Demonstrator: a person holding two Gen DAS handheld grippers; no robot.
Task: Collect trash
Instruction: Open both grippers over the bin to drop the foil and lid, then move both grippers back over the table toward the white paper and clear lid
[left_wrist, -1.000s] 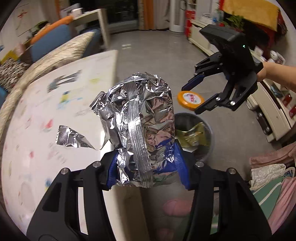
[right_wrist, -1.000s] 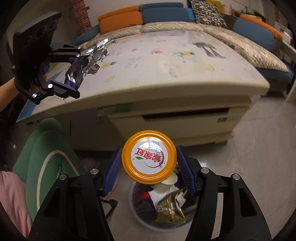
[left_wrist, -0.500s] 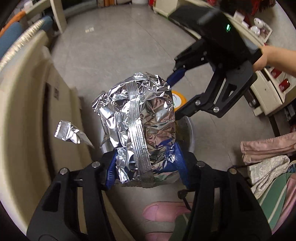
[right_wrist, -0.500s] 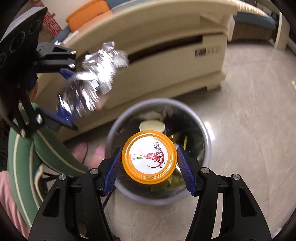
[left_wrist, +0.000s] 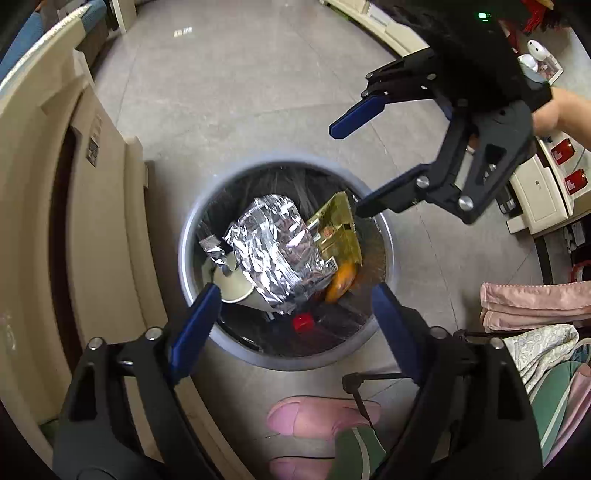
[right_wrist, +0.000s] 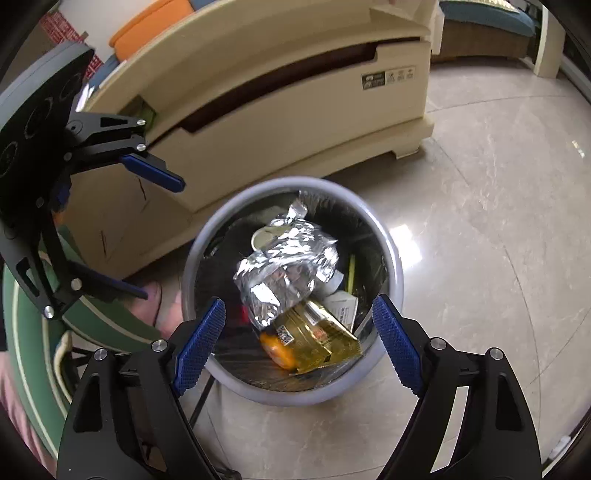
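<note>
Both grippers hang over a grey round trash bin (left_wrist: 284, 363) on the floor. My left gripper (left_wrist: 293, 295) has its jaws opening wide, with nothing between the pads. A crumpled silver foil wrapper (left_wrist: 277, 251) lies loose in the bin on a paper cup (left_wrist: 236, 288). My right gripper (right_wrist: 299, 306) is opening too and holds nothing. An orange lid (right_wrist: 277, 350) lies in the bin (right_wrist: 295, 398) beside a gold packet (right_wrist: 321, 339), under the foil wrapper (right_wrist: 284, 269). The right gripper (left_wrist: 349, 171) shows over the bin's far rim. The left gripper (right_wrist: 159, 240) shows at the left.
A cream table base with a dark drawer gap (right_wrist: 295, 110) stands close behind the bin. Pink slippers (left_wrist: 321, 410) are on the floor by the bin. Pink and green cloths (left_wrist: 535, 302) lie at the right, and a white cabinet (left_wrist: 543, 192) stands beyond.
Both grippers sank over the bin and opened. The foil wrapper left the left gripper and the orange lid left the right one; both now lie in the bin.
</note>
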